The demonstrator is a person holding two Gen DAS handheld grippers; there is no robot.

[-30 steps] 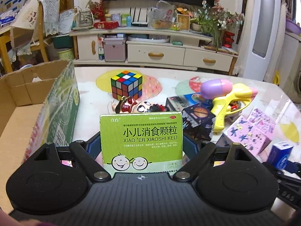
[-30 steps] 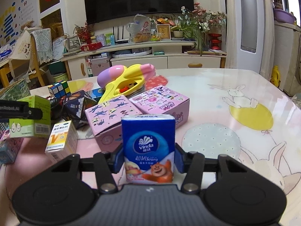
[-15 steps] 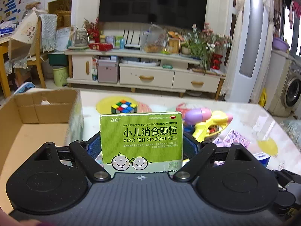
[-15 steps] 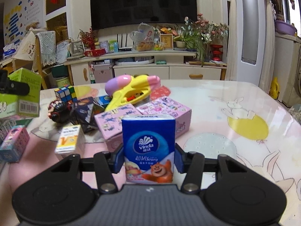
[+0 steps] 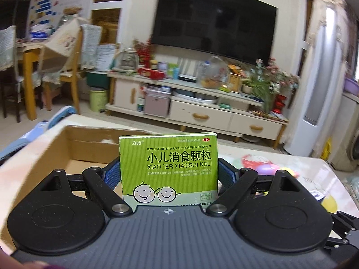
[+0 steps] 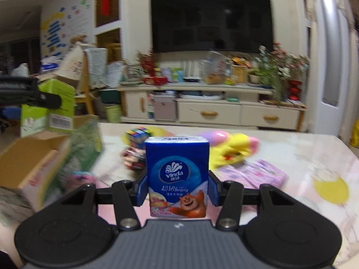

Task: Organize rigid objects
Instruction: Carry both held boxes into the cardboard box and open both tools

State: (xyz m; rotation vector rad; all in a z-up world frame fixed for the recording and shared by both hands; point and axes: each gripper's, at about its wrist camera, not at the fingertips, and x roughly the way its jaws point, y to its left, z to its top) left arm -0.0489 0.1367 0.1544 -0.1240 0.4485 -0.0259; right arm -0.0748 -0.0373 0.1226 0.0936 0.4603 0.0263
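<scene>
Partly hidden green medicine box [image 5: 168, 168] base, blurred cardboard box [image 6: 33, 157], smeared toys

I'm in a home living room: wall TV [image 5: 213, 22] over a cluttered TV cabinet [image 5: 202, 109], dining chair [image 5: 65, 67], toy-strewn table [image 6: 314, 152] with cartoon cloth.

Left gripper [image 5: 169, 172] has risen and swung left: the green box [image 5: 168, 170] now hangs above the carton [image 5: 40, 154]. Right gripper [image 6: 177, 189] has also lifted, raising the tissue pack [image 6: 177, 177] clear of the surface [image 6: 314, 157], toys now lower in view.
</scene>
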